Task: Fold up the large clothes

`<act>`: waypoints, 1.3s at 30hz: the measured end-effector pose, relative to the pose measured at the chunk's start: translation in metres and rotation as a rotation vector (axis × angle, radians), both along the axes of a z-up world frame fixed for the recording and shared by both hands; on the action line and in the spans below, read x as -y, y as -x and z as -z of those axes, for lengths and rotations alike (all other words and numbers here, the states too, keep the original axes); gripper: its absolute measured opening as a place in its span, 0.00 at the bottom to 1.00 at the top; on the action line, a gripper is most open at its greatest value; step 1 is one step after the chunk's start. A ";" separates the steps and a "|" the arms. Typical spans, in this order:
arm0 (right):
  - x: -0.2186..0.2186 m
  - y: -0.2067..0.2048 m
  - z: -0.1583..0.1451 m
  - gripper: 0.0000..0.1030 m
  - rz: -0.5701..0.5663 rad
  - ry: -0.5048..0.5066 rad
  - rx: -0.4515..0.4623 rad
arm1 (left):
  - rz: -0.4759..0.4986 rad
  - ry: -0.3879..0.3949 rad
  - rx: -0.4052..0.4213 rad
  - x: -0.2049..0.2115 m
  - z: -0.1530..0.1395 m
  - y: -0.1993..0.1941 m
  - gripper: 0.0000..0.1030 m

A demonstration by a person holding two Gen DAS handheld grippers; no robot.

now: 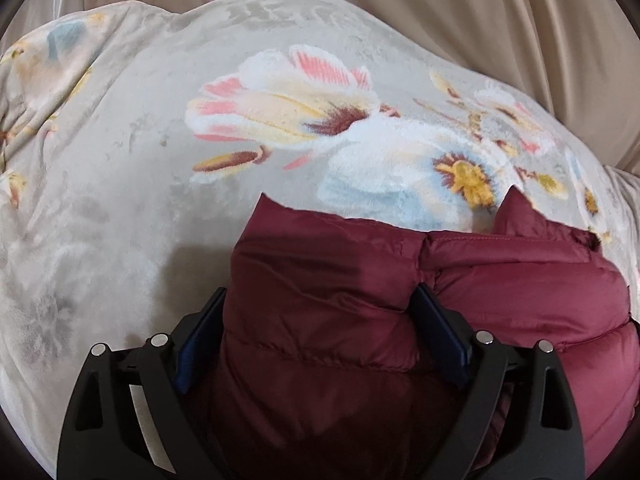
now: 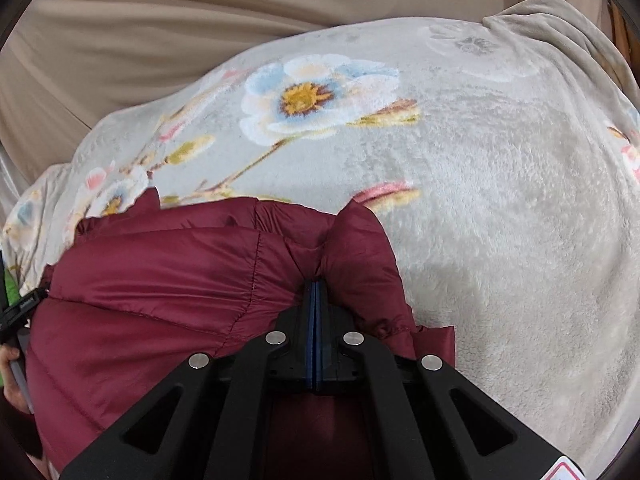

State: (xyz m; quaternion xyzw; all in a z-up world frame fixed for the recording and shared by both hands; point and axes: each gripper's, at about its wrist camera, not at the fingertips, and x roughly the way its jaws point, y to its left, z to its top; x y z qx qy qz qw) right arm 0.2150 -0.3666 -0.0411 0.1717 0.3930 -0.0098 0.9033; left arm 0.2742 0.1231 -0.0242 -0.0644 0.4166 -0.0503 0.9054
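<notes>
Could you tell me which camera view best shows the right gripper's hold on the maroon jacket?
The right wrist view: the right gripper pinches a jacket fold between closed pads. The left wrist view shows only the jacket and the left gripper.

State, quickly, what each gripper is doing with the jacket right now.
Left gripper: open, jaws wide around a jacket fold.
Right gripper: shut on the jacket.

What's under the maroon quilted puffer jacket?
The maroon quilted puffer jacket lies on a pale grey floral fleece blanket, which shows all around it. Whatever sits directly beneath the jacket, or under the blanket, is covered.
</notes>
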 end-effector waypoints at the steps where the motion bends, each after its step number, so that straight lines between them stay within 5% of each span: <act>1: 0.002 0.006 -0.006 0.03 0.017 0.002 0.025 | -0.001 0.019 0.011 -0.004 -0.004 0.002 0.83; 2: 0.005 0.011 -0.012 0.08 0.037 0.012 0.053 | -0.007 0.044 0.032 -0.011 -0.011 0.007 0.83; 4: 0.010 0.022 -0.030 0.40 0.067 0.037 0.106 | -0.025 0.079 0.081 -0.025 -0.027 0.018 0.83; 6: 0.014 0.022 -0.041 0.62 0.072 0.040 0.131 | -0.038 0.114 0.101 -0.036 -0.040 0.022 0.85; 11: 0.010 -0.013 -0.028 0.62 0.037 -0.004 0.020 | -0.008 0.163 -0.021 -0.035 -0.031 -0.010 0.82; 12: 0.006 -0.020 -0.022 0.60 0.038 0.008 -0.011 | -0.009 0.158 -0.052 -0.032 -0.024 -0.017 0.76; 14: 0.001 -0.022 -0.020 0.30 0.043 0.031 -0.009 | 0.004 0.182 -0.084 -0.027 -0.017 -0.023 0.48; 15: 0.000 -0.021 -0.023 0.04 0.036 0.036 0.007 | -0.003 0.184 -0.077 -0.026 -0.017 -0.023 0.41; 16: 0.000 -0.017 -0.027 0.03 0.031 0.019 0.038 | -0.001 0.167 -0.063 -0.023 -0.020 -0.022 0.24; 17: 0.001 -0.013 -0.032 0.02 0.034 0.008 0.072 | 0.001 0.144 -0.042 -0.020 -0.023 -0.022 0.17; 20: 0.005 -0.003 -0.050 0.02 0.065 0.036 0.156 | -0.009 0.078 0.013 -0.012 -0.031 -0.020 0.10; 23: 0.017 -0.011 -0.042 0.02 0.087 0.024 0.118 | -0.035 0.006 -0.005 -0.011 -0.017 -0.029 0.10; 27: 0.023 -0.026 0.001 0.01 0.064 -0.034 -0.004 | -0.051 0.010 -0.021 -0.014 -0.003 -0.034 0.10; 32: 0.025 -0.022 -0.005 0.06 0.041 -0.064 0.023 | -0.048 -0.004 -0.010 -0.012 -0.003 -0.034 0.12; 35: 0.035 -0.010 -0.016 0.24 0.051 -0.141 0.088 | -0.050 0.054 -0.008 -0.020 -0.004 -0.031 0.14; 36: 0.038 -0.007 -0.020 0.42 0.054 -0.161 0.097 | -0.050 0.074 -0.006 -0.022 -0.006 -0.029 0.16; 37: 0.039 -0.006 -0.024 0.53 0.056 -0.165 0.099 | -0.048 0.097 -0.005 -0.026 -0.009 -0.026 0.27; 39: 0.037 -0.007 -0.026 0.58 0.052 -0.153 0.083 | -0.047 0.118 -0.002 -0.030 -0.015 -0.020 0.53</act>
